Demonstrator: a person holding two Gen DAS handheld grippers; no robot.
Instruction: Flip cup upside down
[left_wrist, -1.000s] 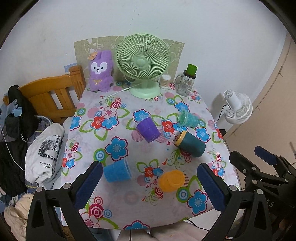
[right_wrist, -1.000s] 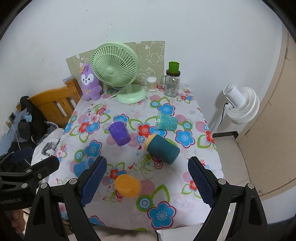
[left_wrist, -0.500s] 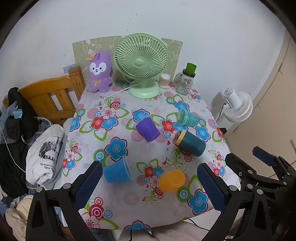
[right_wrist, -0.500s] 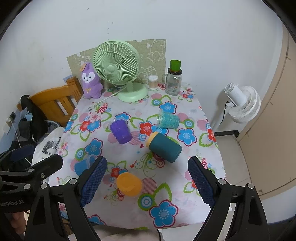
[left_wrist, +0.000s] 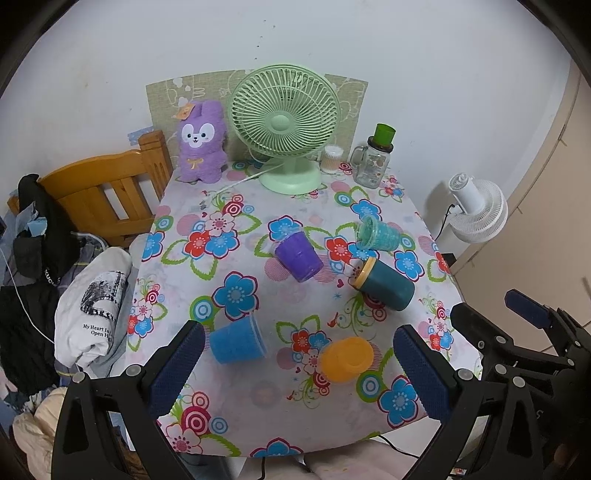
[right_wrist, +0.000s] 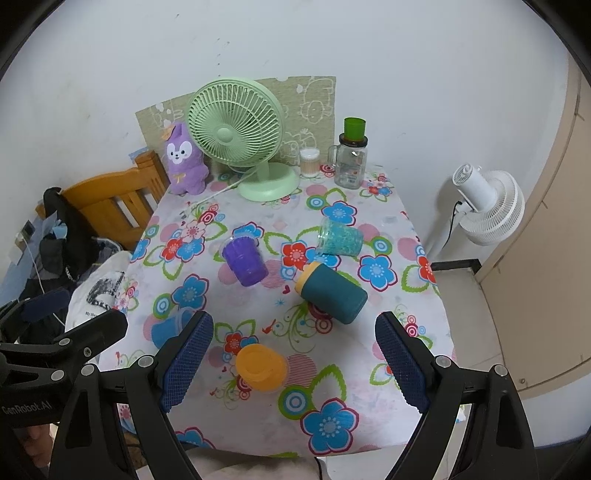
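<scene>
Several cups lie on their sides on the flowered tablecloth (left_wrist: 221, 206): a blue cup (left_wrist: 238, 340), an orange cup (left_wrist: 345, 359), a purple cup (left_wrist: 298, 255), a dark teal cup with a yellow rim (left_wrist: 386, 282) and a clear teal cup (left_wrist: 378, 233). My left gripper (left_wrist: 295, 365) is open and empty, held above the table's near edge. My right gripper (right_wrist: 293, 360) is open and empty, above the orange cup (right_wrist: 261, 367). The dark teal cup (right_wrist: 332, 291), purple cup (right_wrist: 244, 260) and clear teal cup (right_wrist: 338, 237) lie beyond it.
A green desk fan (left_wrist: 284, 125), a purple plush toy (left_wrist: 202, 147), a small jar (left_wrist: 331, 159) and a glass bottle with a green cap (left_wrist: 375, 158) stand at the table's back. A wooden chair (left_wrist: 107, 192) with clothes is left. A white fan (left_wrist: 478, 210) stands right.
Both grippers have shifted slightly; the table sits a little further away in view. The cups have not moved.
</scene>
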